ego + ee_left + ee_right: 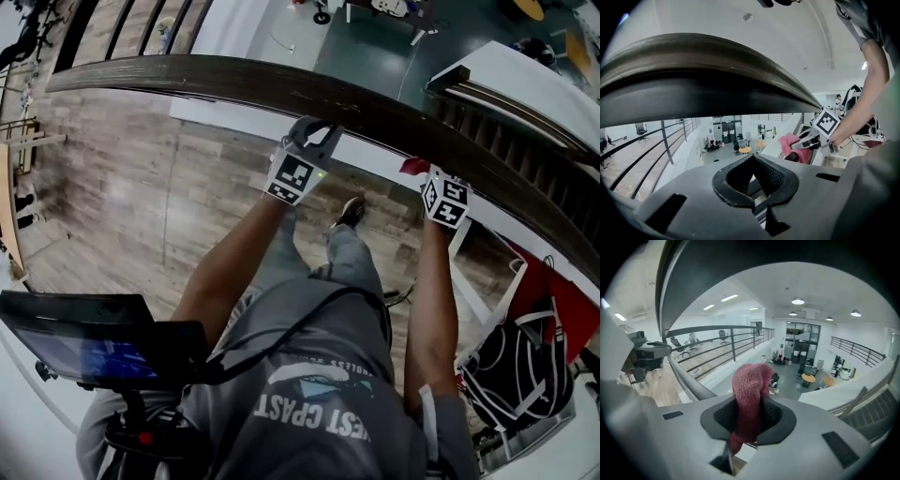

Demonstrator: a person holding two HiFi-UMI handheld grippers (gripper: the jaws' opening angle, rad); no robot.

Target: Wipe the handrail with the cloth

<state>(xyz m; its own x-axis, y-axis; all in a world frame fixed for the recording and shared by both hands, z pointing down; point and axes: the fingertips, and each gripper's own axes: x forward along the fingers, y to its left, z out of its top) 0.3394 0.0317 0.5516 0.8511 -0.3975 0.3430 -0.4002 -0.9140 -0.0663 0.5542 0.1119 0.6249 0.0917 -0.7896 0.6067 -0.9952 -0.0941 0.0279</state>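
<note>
At the mezzanine edge: I stand just behind a dark wooden handrail [187,75] and look steeply down over it to a hall floor [366,47] far below.
Handrail axis: its long axis runs left to right across my view in a gentle curve. It goes from the far left towards the near right, where it meets a stair.
Left gripper [302,159]: held up at the near edge of the rail, a little left of centre. My jaws are drawn together with only a sliver of light between them and nothing in them.
Right gripper [441,199]: at the rail to the right of the left gripper, apart from it. My jaws are clamped on the cloth.
Cloth [749,394]: red and knitted, bunched into a thick roll, and sitting at the rail's near edge on the right.
Cloth axis: it stands lengthwise out of my jaws, pointing away from me towards the rail. Its top curls over to the right, and a short tail hangs behind the jaws.
Done so far: the cloth is gripped and brought to the rail. I see no streak or sheen that marks a wiped stretch, so I cannot tell how much is clean.
Left to do: I judge that the wiping itself mostly remains, with the cloth drawn along the rail's length.
</note>
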